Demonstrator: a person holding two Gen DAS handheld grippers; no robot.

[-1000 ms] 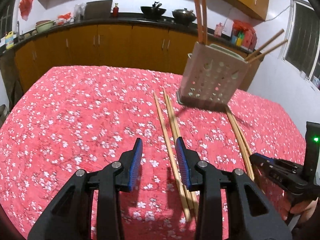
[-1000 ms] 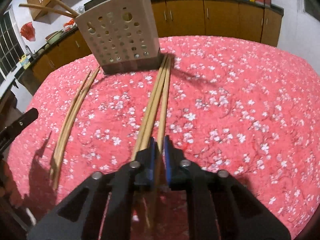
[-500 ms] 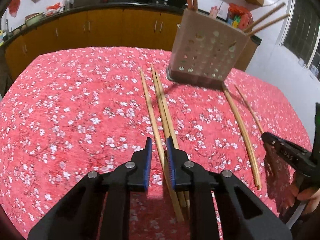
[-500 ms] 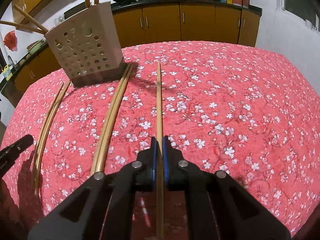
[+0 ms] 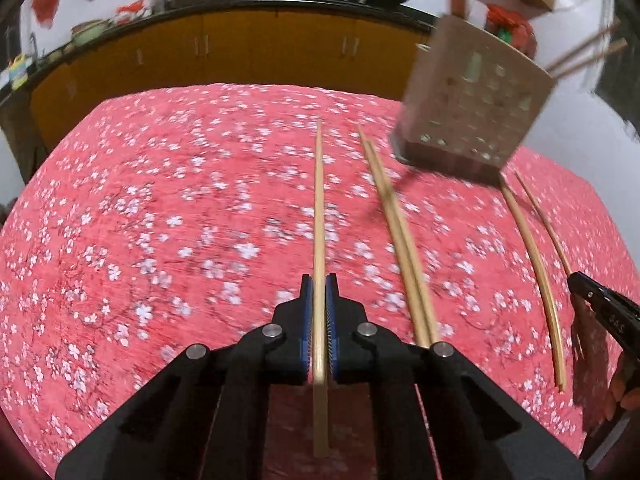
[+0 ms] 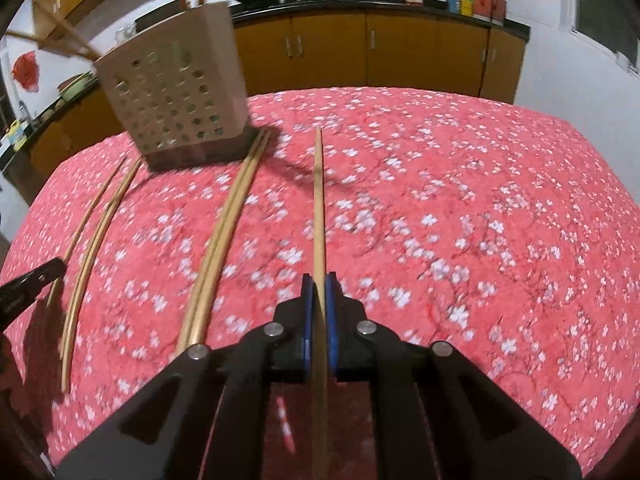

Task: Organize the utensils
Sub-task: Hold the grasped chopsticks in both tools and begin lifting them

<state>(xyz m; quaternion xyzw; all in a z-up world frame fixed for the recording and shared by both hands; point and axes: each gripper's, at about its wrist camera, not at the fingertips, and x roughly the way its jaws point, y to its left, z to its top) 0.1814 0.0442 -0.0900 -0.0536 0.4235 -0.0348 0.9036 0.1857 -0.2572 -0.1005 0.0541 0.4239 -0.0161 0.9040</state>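
My left gripper (image 5: 319,280) is closing tight on one wooden chopstick (image 5: 319,208), its blue pads pressing both sides. The stick runs straight ahead over the red flowered cloth. Two more chopsticks (image 5: 400,240) lie just to its right, and another two (image 5: 536,264) lie further right. The perforated beige utensil holder (image 5: 472,108) stands at the far right with chopsticks sticking out. My right gripper (image 6: 319,280) is shut on another chopstick (image 6: 318,200). In that view a pair of chopsticks (image 6: 224,236) and the holder (image 6: 176,104) are to the left.
The table (image 5: 120,240) carries a red cloth with white flowers. Orange kitchen cabinets (image 6: 400,52) and a black counter with woks run behind it. The right gripper's tip (image 5: 576,280) shows at the right edge of the left wrist view. The left gripper's tip (image 6: 56,268) shows at the left edge of the right wrist view.
My left gripper came down and shut on one chopstick, which now stands apart from the other two. My right gripper stayed shut on its chopstick and swung it clear of the pair.
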